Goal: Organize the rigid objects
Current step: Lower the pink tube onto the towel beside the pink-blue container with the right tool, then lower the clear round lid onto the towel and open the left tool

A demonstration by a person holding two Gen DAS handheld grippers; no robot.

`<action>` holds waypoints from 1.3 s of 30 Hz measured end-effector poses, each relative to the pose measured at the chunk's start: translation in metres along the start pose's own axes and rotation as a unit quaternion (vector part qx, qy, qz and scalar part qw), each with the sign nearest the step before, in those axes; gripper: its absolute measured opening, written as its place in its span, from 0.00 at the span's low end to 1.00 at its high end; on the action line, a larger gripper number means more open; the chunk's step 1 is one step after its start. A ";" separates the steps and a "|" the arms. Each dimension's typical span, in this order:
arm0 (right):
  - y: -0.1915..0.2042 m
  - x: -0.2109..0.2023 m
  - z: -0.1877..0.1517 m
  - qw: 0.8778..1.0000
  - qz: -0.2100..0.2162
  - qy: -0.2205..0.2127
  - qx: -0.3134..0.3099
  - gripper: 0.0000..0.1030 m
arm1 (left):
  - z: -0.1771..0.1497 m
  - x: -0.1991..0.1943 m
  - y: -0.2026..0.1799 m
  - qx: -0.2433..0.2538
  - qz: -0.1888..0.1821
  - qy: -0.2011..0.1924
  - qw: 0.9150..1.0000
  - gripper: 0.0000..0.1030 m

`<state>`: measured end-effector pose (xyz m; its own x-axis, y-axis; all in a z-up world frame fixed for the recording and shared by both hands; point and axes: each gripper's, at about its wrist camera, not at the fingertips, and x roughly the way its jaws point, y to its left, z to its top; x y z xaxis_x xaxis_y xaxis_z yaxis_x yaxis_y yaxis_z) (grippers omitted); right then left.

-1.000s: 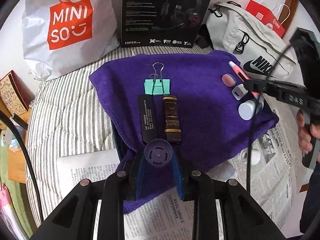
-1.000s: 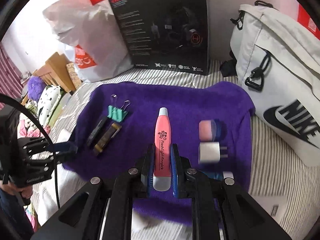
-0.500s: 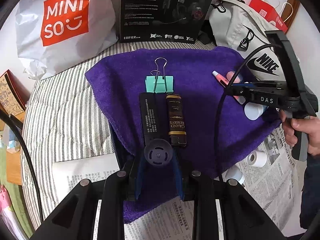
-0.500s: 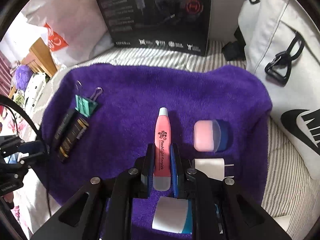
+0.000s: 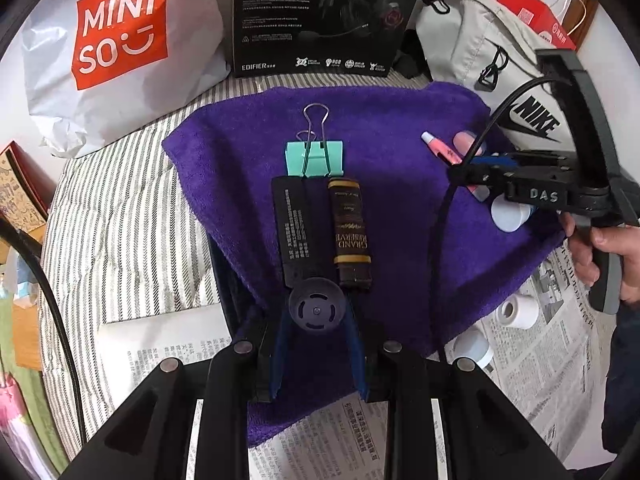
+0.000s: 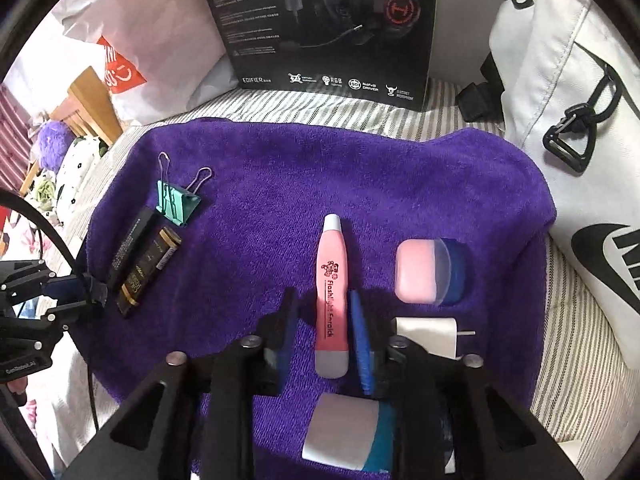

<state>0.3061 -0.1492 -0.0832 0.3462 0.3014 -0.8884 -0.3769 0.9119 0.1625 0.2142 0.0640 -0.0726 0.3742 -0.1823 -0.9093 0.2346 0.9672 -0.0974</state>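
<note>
A striped bedcover (image 5: 120, 216) carries a purple towel (image 6: 304, 184), with newspaper (image 5: 552, 364) along its near edge. At the far side, left to right, stand a white Miniso bag (image 5: 120, 48), a black headset box (image 6: 320, 24) and a pale Nike bag (image 6: 560, 92).

Left gripper (image 5: 316, 336): jaws narrow, clamped on a small round purple cap (image 5: 316, 310) over the near edge of the towel. Just beyond it lie a black bar (image 5: 294, 228) and, touching its right side, a brown-and-gold bar (image 5: 350, 232), parallel and pointing far; a teal binder clip (image 5: 316, 158) sits at their far ends.

Right gripper (image 6: 322, 312), held in a hand (image 5: 608, 260) at the right: jaws have just been opening and now stand a little apart. The pink flashlight earpick (image 6: 332, 292) lies flat on the towel between them, tip pointing far, with a gap showing on its left side; on its right side contact cannot be told.

To the right of the earpick are a pink-and-blue case (image 6: 428, 272) and, nearer, a white plug (image 6: 428, 340). A white-and-teal cylinder (image 6: 344, 436) lies nearest, under the gripper. Two small white rolls (image 5: 516, 312) rest on the newspaper at the right.
</note>
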 end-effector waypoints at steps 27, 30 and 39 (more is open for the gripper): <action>-0.025 -0.115 -0.097 0.995 0.006 -0.070 0.070 0.49 | 0.001 0.013 -0.006 -0.007 0.017 0.039 0.999 0.26; -0.024 -0.122 -0.109 0.995 0.006 -0.068 0.073 0.49 | -0.001 0.009 -0.005 -0.016 0.021 0.042 0.999 0.29; -0.026 -0.140 -0.135 0.993 0.010 -0.074 0.086 0.49 | -0.015 -0.026 -0.008 -0.042 0.019 0.017 0.999 0.58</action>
<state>0.1515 -0.2525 -0.0212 0.4681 0.3464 -0.8129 -0.2379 0.9354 0.2616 0.1890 0.0636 -0.0542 0.3508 -0.1409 -0.9258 0.1451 0.9849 -0.0949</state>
